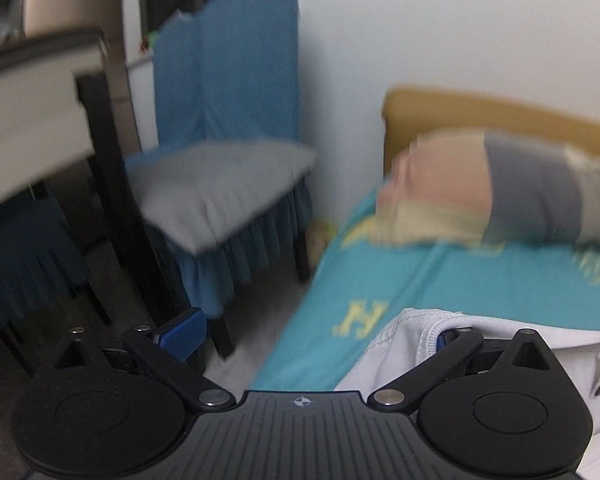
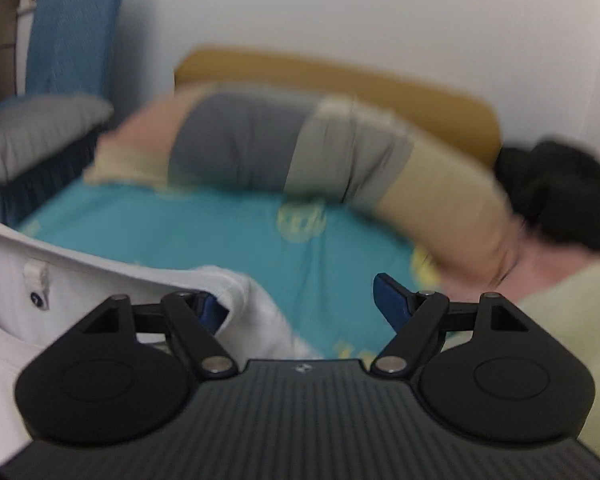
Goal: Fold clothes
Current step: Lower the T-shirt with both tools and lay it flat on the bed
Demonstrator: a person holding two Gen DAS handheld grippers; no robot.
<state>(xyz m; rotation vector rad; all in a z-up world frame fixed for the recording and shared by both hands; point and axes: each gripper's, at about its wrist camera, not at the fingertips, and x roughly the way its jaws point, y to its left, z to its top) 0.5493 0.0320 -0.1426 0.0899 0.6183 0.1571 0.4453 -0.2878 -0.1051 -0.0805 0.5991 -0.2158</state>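
Note:
A white shirt [image 1: 480,344] lies on a teal sheet [image 1: 380,280]; its ribbed collar covers the right finger of my left gripper [image 1: 312,332], whose jaws stand wide apart. In the right wrist view the same white shirt [image 2: 60,280], with a neck label, drapes over the left finger of my right gripper [image 2: 300,304], also wide open. Both frames are blurred by motion.
A striped pillow or cushion [image 2: 300,152] lies across the teal sheet [image 2: 220,232] before a tan headboard [image 2: 380,80]. A black garment [image 2: 560,196] lies at right. A blue-covered chair with a grey cushion [image 1: 220,184] and a table [image 1: 32,92] stand left of the bed.

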